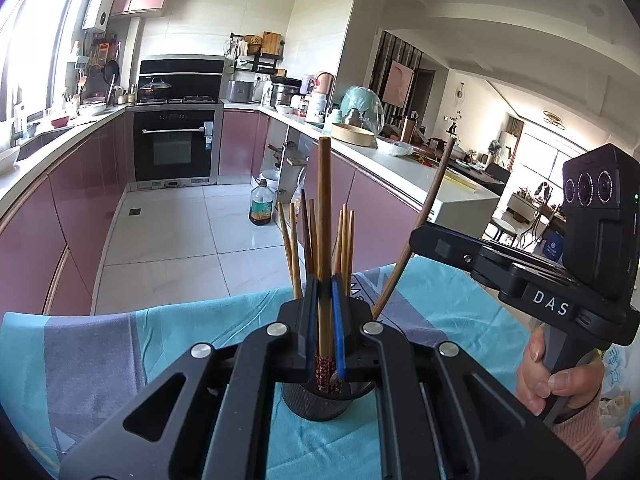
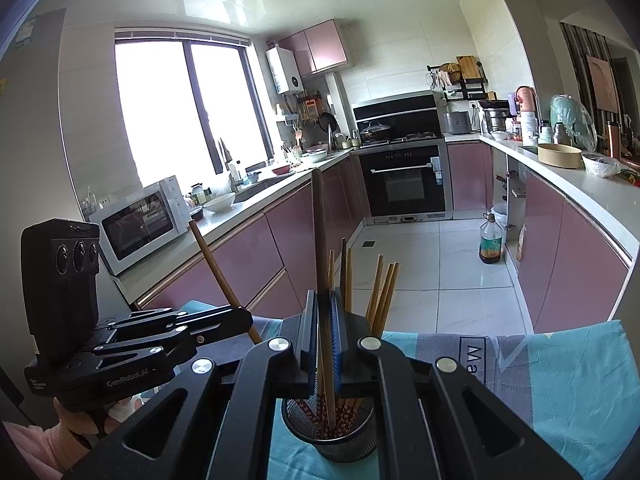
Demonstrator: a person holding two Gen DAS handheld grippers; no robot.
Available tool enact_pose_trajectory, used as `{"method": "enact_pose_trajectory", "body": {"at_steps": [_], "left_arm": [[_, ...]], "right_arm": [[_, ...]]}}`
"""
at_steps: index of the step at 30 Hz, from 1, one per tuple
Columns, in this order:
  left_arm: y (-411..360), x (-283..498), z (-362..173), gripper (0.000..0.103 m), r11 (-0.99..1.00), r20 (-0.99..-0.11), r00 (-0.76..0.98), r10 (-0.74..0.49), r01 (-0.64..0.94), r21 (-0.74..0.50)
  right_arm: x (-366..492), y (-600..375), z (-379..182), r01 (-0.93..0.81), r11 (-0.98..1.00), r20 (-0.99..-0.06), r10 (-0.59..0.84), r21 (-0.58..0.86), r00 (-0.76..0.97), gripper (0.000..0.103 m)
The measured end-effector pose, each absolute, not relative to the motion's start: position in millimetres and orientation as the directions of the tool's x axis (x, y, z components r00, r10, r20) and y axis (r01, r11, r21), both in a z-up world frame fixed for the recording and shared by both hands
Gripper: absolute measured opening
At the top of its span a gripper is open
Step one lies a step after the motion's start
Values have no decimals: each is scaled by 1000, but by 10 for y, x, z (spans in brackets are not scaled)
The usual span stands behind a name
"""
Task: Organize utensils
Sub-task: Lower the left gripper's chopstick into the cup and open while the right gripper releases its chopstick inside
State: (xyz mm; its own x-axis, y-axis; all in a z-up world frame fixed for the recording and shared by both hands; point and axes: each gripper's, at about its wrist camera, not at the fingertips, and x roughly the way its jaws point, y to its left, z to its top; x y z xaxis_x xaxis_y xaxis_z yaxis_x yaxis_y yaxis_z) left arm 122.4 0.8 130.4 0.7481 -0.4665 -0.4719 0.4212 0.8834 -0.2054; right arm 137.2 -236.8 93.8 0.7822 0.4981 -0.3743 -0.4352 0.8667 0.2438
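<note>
Left gripper: fingers pressed together on one upright chopstick, held straight above the cup.
Right gripper: fingers clamped on a darker chopstick, also upright over the cup.
Cup: a dark mesh cup at 6 o'clock in both wrist views, standing on the cloth.
Loose chopsticks: several lean in the cup, fanning toward 12 and 1 o'clock.
Cloth: teal and grey, spread under the cup.
Hands: the right hand grips its handle at 4 o'clock in the left view.
Room: kitchen with pink cabinets, an oven at 11 o'clock, an oil bottle on the tile floor.
</note>
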Motion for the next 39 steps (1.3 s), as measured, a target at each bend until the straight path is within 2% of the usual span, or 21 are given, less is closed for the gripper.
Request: {"method": "enact_pose_trajectory", "body": {"at_steps": [39], "left_arm": [[-110, 1583, 940, 8, 894, -548, 712, -440, 405, -191]], "right_arm": [[1536, -2279, 715, -443, 859, -429, 513, 258, 744, 5]]}}
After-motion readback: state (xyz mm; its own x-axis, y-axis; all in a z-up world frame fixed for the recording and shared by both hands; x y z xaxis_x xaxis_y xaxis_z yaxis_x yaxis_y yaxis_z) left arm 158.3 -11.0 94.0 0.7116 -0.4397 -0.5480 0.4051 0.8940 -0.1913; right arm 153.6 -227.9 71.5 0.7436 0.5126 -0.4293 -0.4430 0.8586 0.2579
